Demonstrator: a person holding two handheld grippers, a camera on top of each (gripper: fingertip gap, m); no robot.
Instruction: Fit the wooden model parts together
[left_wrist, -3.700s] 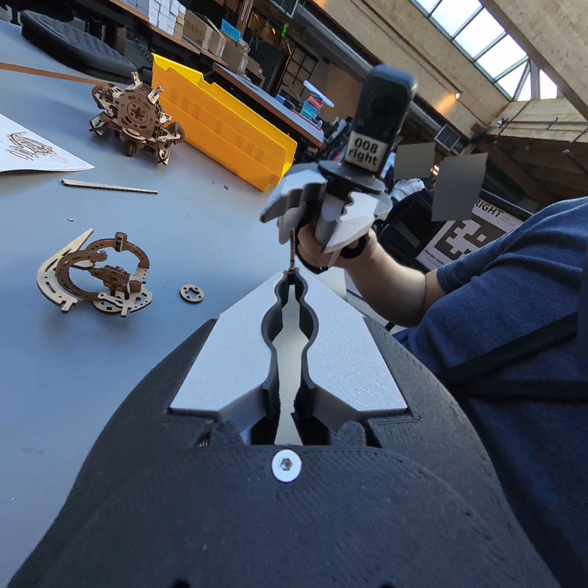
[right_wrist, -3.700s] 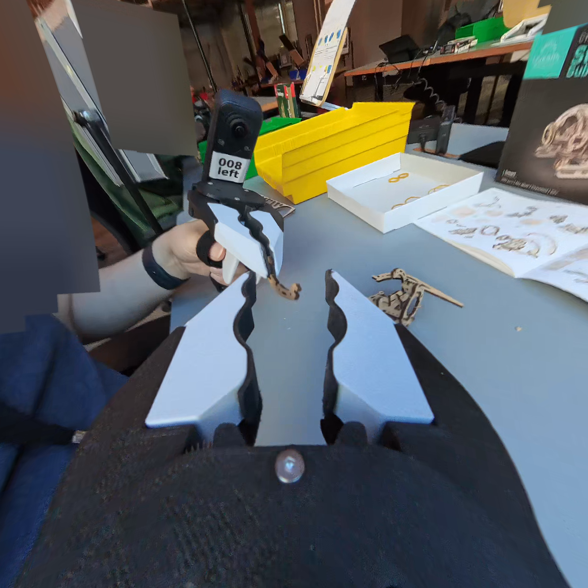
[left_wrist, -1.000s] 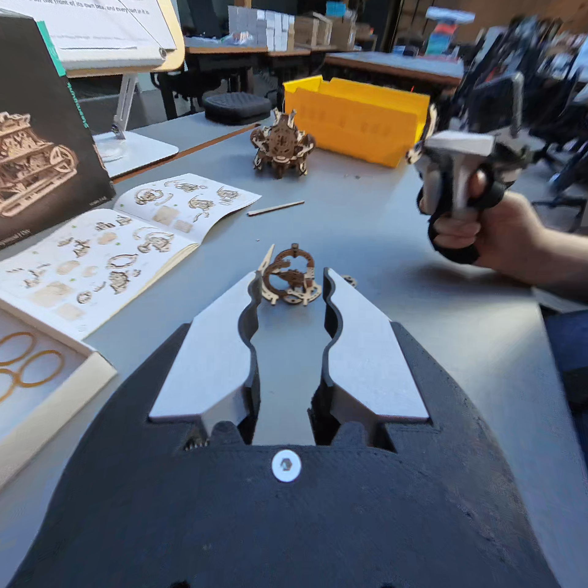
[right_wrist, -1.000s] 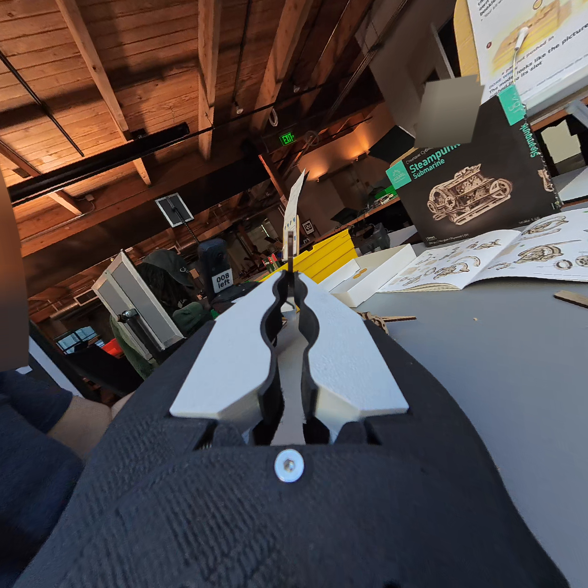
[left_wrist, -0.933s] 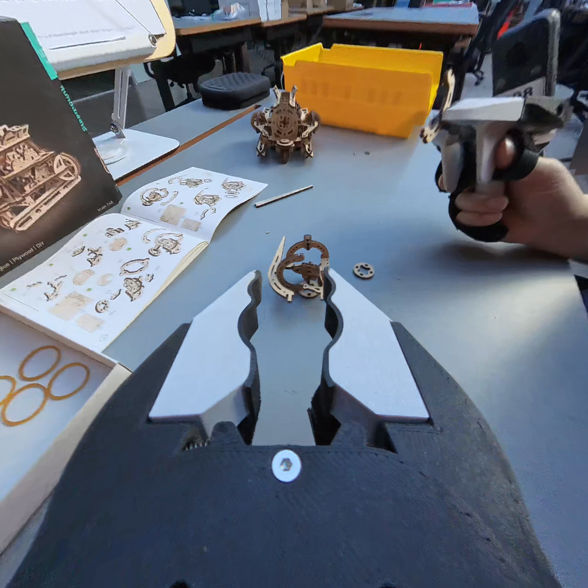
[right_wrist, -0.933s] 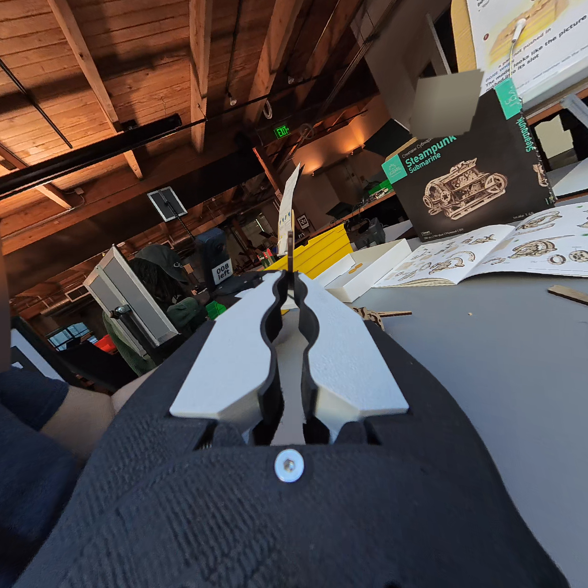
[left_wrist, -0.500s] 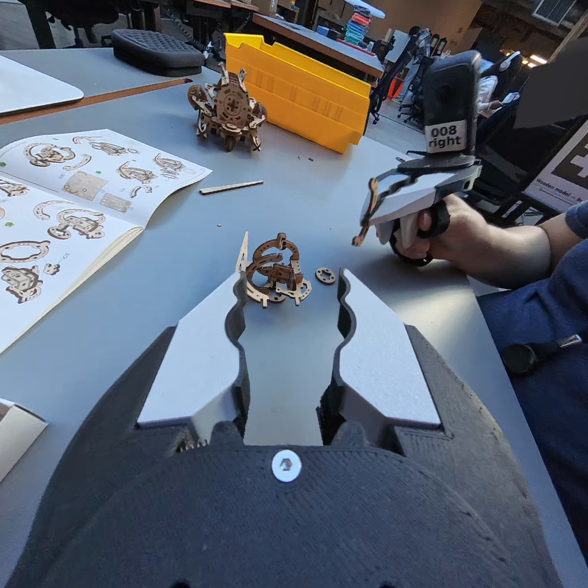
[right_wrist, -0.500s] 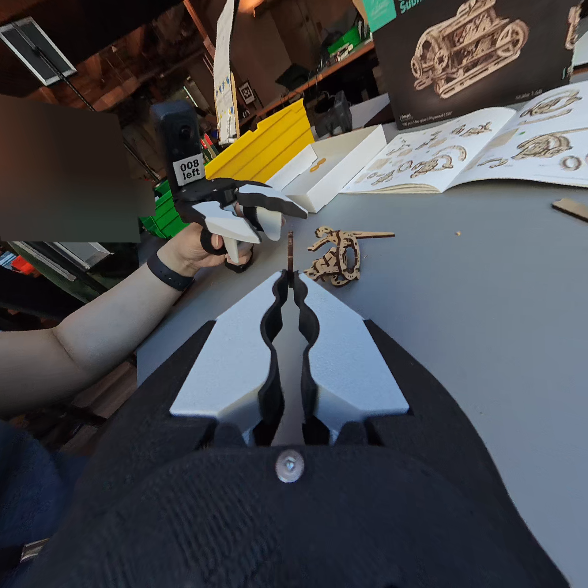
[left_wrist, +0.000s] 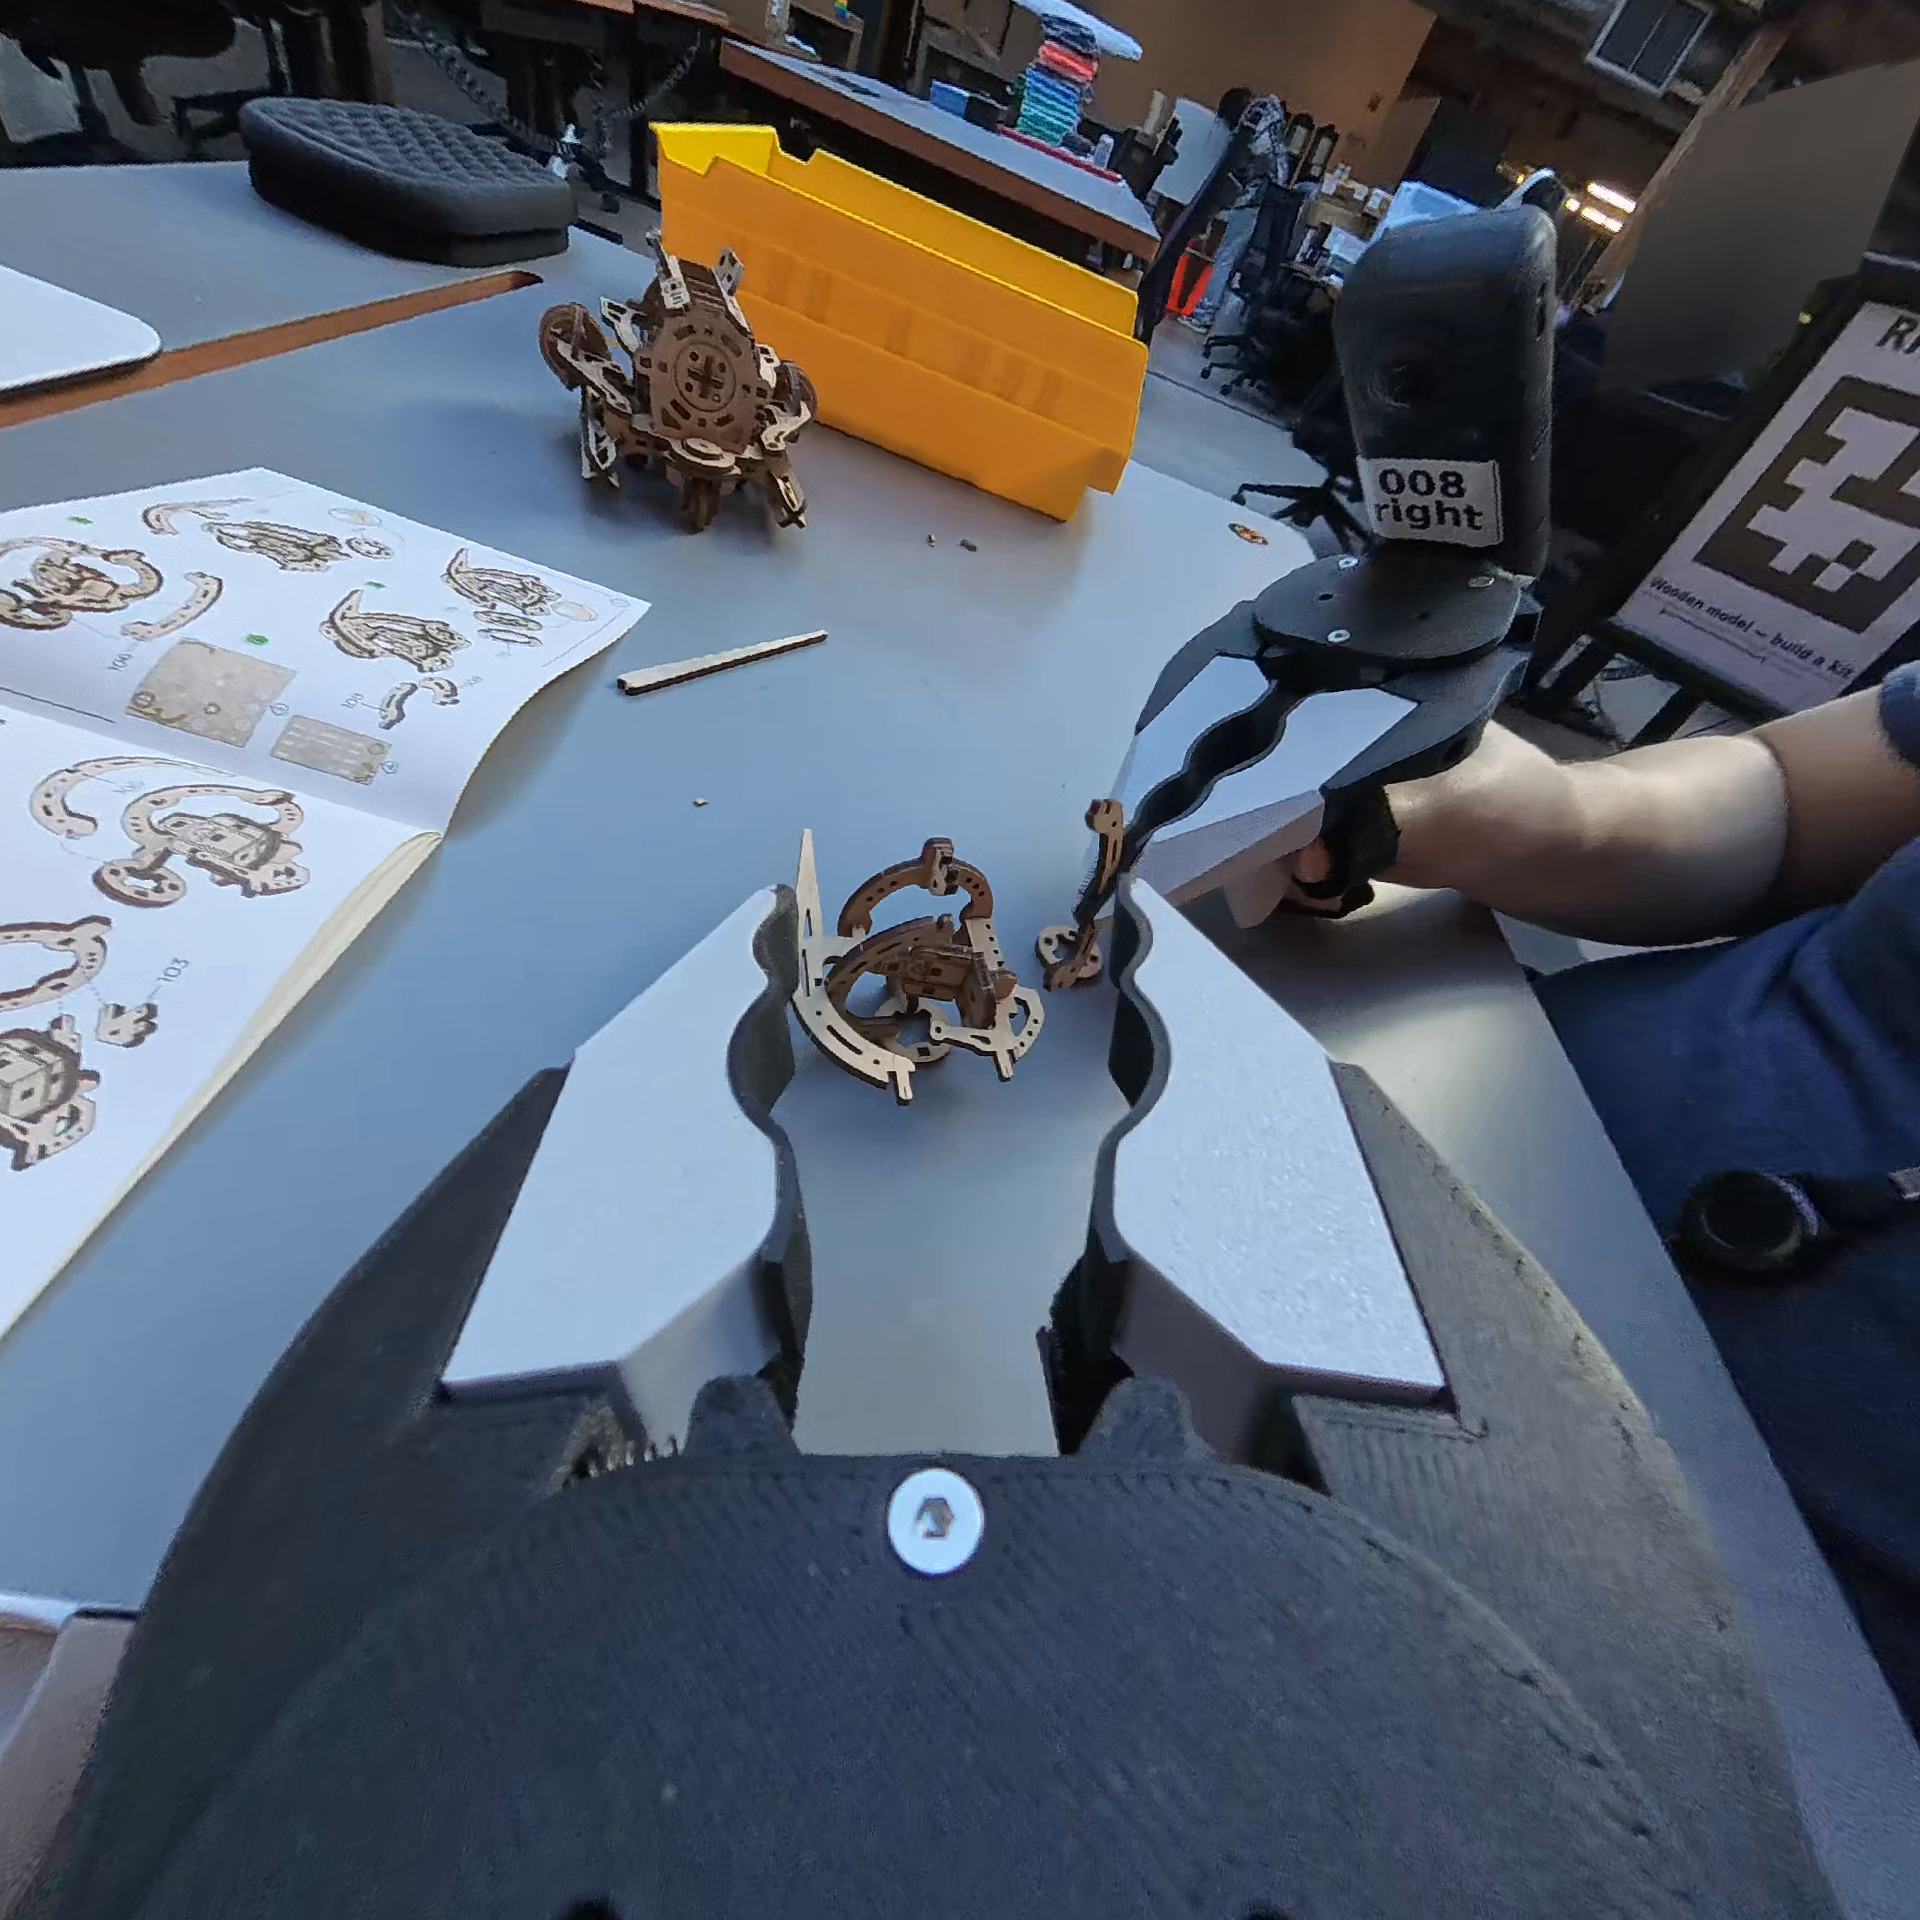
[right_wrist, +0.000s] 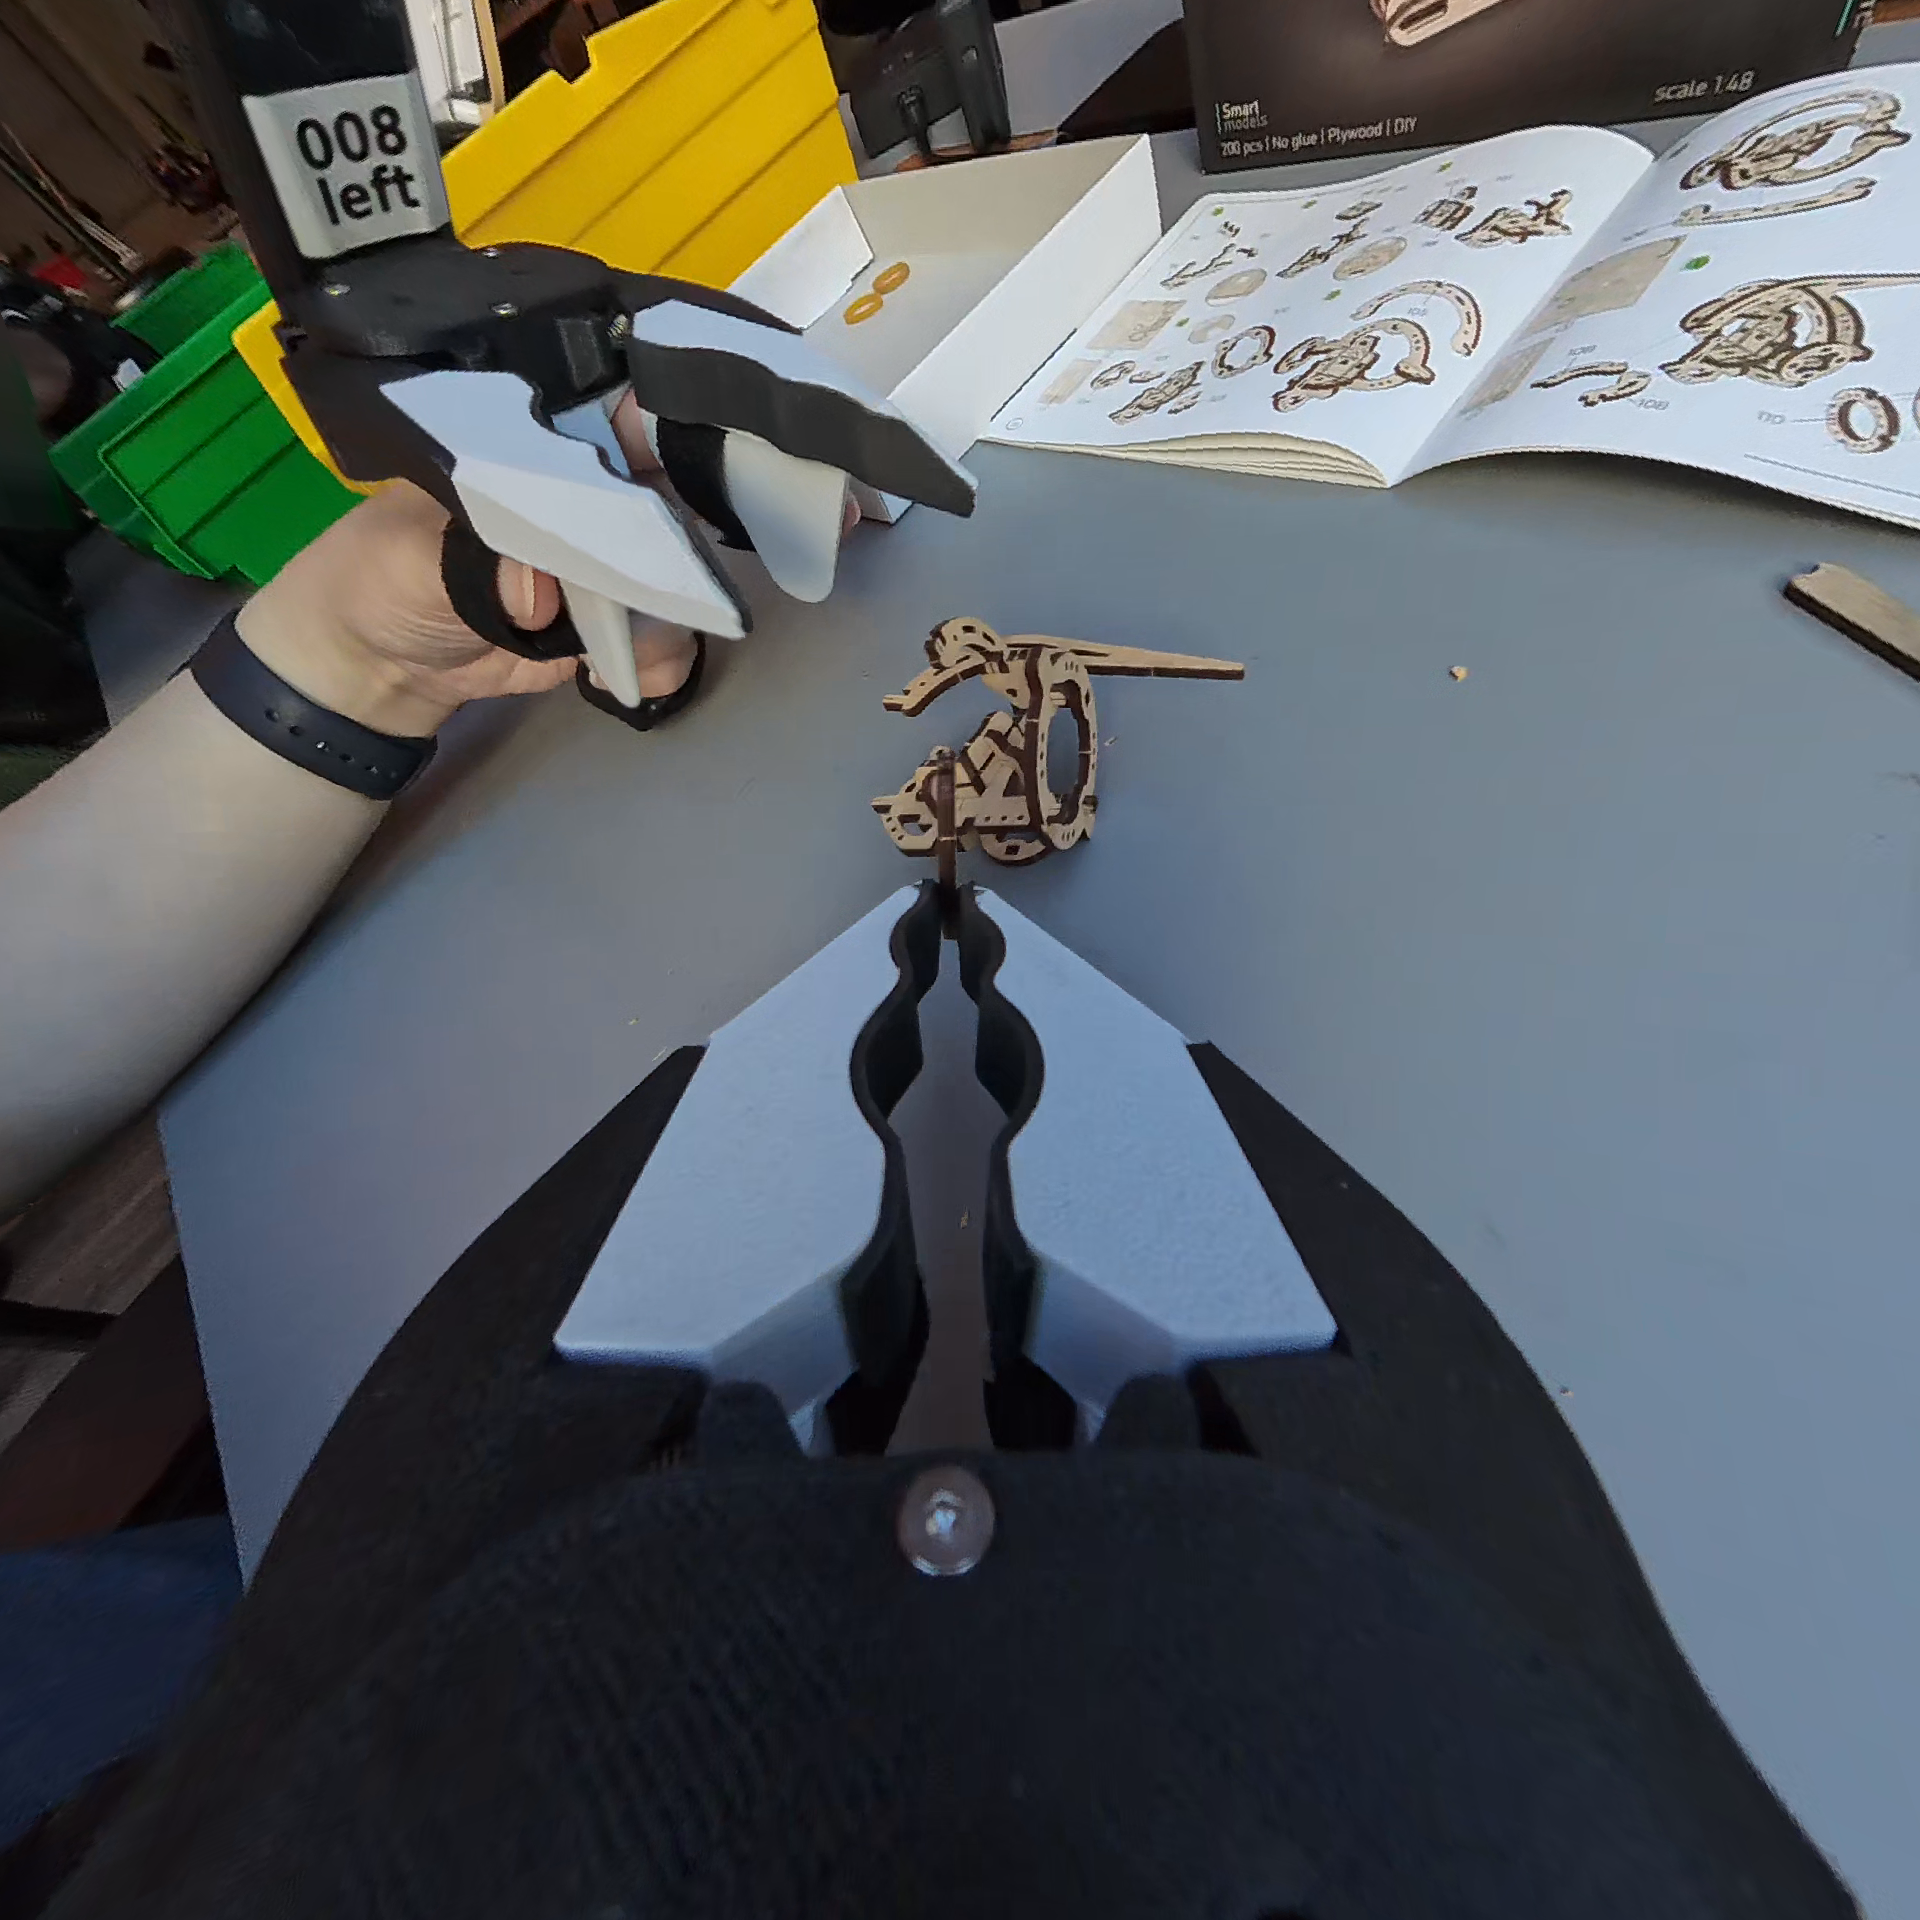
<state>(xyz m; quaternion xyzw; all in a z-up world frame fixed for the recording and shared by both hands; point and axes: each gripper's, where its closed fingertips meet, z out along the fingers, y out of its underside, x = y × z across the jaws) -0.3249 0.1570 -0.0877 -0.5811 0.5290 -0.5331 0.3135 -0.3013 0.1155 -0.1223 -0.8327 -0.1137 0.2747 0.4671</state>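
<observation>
A small wooden sub-assembly of curved slotted pieces (left_wrist: 914, 977) stands on the grey table (left_wrist: 935, 707). My left gripper (left_wrist: 948, 914) is open and empty, low over the table, with one fingertip on each side of the sub-assembly. My right gripper (right_wrist: 945, 904) is shut on a thin curved wooden piece (right_wrist: 945, 831), seen edge-on, held just in front of the sub-assembly (right_wrist: 997, 769). In the left wrist view the right gripper (left_wrist: 1117, 842) holds that piece (left_wrist: 1096, 883) upright, close beside the sub-assembly's right side. The left gripper (right_wrist: 842, 561) also shows open in the right wrist view.
A finished wooden model (left_wrist: 686, 384) and a yellow bin (left_wrist: 914, 343) stand at the back. An open instruction booklet (left_wrist: 260, 675) lies on the left, with a loose wooden stick (left_wrist: 722, 660) nearby. A white box (right_wrist: 997, 239) and green bins (right_wrist: 197, 457) stand beyond the left gripper. The tips of one gripper are about 7 centimeters away from the tips of the other. The finished wooden model (left_wrist: 686, 384) is about 30 centimeters from both grippers' fingertips.
The curved piece has passed from the left gripper to the right. The left gripper has opened and come down around the sub-assembly. The right gripper has lowered the piece next to it.
</observation>
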